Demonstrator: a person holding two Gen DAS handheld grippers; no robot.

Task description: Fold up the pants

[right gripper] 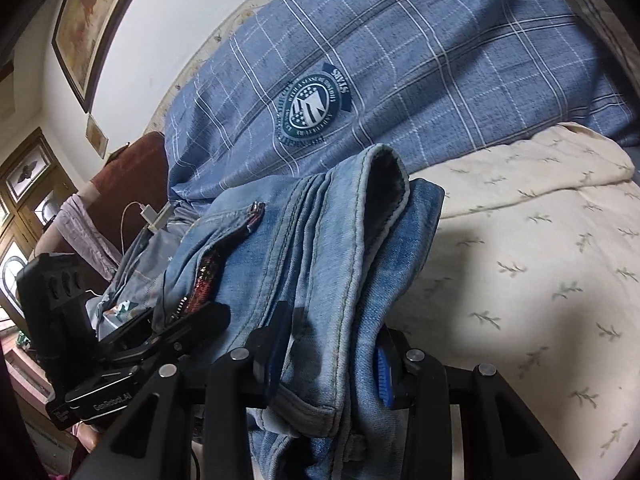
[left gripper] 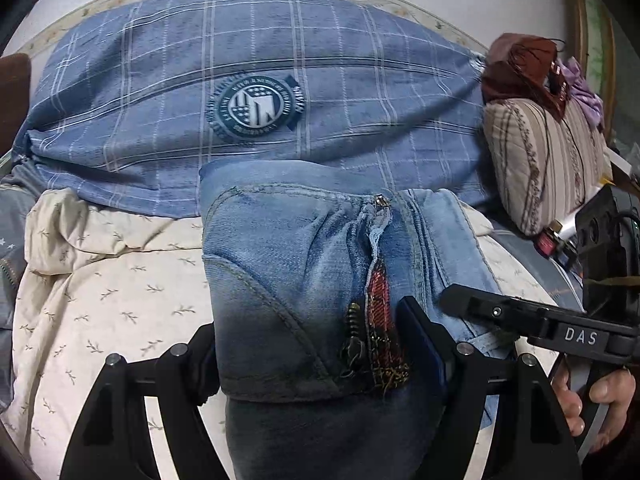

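Light blue denim pants [left gripper: 296, 264] hang bunched between both grippers above a cream quilt [left gripper: 112, 288]. My left gripper [left gripper: 316, 356] is shut on the waistband near the open zipper with red plaid lining [left gripper: 380, 308]. My right gripper [right gripper: 332, 356] is shut on another part of the pants [right gripper: 320, 248], at the waistband edge, with blue pads [right gripper: 382, 376] pressing the cloth. The right gripper also shows at the right in the left wrist view [left gripper: 532, 316]. The left gripper also shows at the left in the right wrist view [right gripper: 176, 320]. The legs are hidden below.
A blue plaid pillow [left gripper: 260, 80] with a round crest lies behind the pants. A striped cushion [left gripper: 544, 160] with brown and purple clothes on it sits at the right. A charger and cable [right gripper: 150, 216] lie beside the bed. A framed picture [right gripper: 92, 20] hangs on the wall.
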